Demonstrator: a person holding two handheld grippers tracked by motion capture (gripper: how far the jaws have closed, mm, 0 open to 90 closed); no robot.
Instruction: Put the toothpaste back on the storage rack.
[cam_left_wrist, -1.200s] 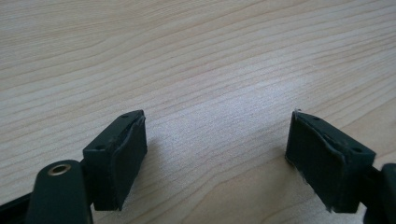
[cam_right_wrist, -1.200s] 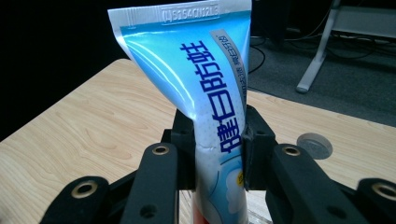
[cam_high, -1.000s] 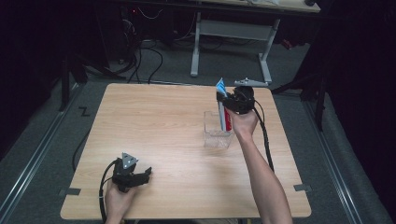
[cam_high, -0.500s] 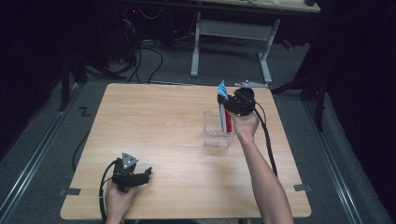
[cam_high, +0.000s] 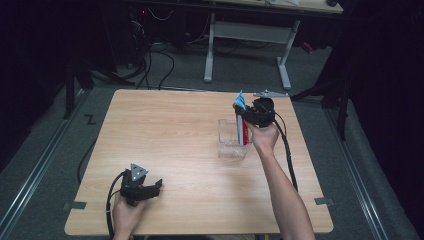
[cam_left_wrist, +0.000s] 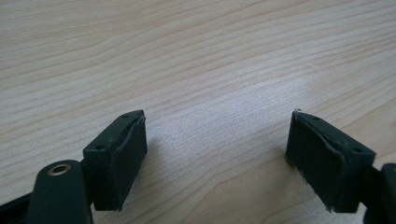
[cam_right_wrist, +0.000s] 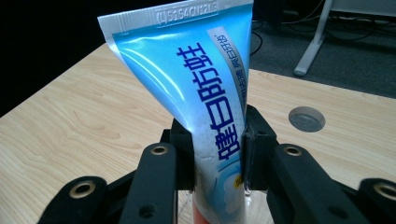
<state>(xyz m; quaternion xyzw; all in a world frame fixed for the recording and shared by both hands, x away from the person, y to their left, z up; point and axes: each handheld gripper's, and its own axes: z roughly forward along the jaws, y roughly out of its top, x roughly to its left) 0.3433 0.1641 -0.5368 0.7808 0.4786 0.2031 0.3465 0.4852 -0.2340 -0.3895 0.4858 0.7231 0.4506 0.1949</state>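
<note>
A blue and white toothpaste tube (cam_right_wrist: 205, 88) with a red lower end stands upright, crimped end up, and my right gripper (cam_right_wrist: 215, 154) is shut on its middle. In the high view the tube (cam_high: 242, 120) reaches down into a clear plastic container (cam_high: 230, 142) at the table's right middle, with my right gripper (cam_high: 250, 116) above it. My left gripper (cam_high: 150, 189) rests at the near left of the table (cam_high: 175, 130), open, its pads (cam_left_wrist: 119, 154) wide apart over bare wood.
A round cable hole (cam_right_wrist: 307, 118) is set in the tabletop beyond the tube. Behind the table stand a white desk frame (cam_high: 247, 45) and cables on the floor (cam_high: 150, 65). Dark surroundings flank both sides.
The right gripper and tube have barely shifted over the container. The left gripper has stayed put.
</note>
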